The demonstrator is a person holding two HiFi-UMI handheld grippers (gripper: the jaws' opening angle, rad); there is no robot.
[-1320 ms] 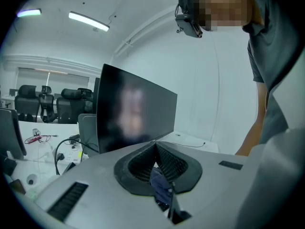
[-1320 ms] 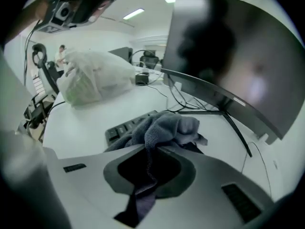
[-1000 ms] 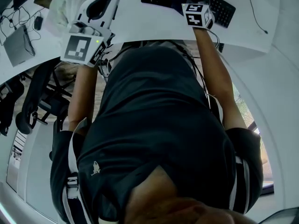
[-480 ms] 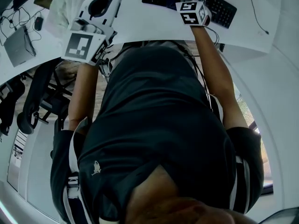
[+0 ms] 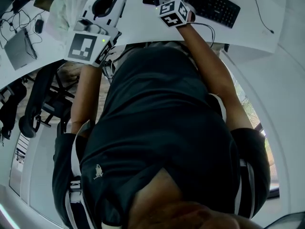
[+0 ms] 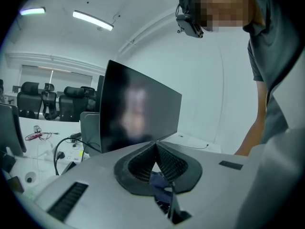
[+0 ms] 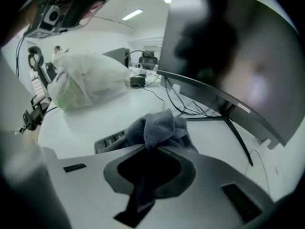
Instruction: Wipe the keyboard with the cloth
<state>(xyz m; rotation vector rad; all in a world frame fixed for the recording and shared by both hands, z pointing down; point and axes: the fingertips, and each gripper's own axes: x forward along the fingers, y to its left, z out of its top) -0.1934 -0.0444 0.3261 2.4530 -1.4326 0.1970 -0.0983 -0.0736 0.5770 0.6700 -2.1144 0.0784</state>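
The right gripper [image 7: 151, 148], pinching the grey cloth [image 7: 157, 125], has slid over to the left end of the black keyboard [image 5: 214, 6], while the left gripper [image 6: 155, 146] stays lifted, jaws pressed together, with a monitor [image 7: 228, 56] behind and a plastic bag [image 7: 86, 85] nearby.

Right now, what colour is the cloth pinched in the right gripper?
The cloth is plain dark grey, slightly bluish, with no pattern. The right gripper view shows it best.
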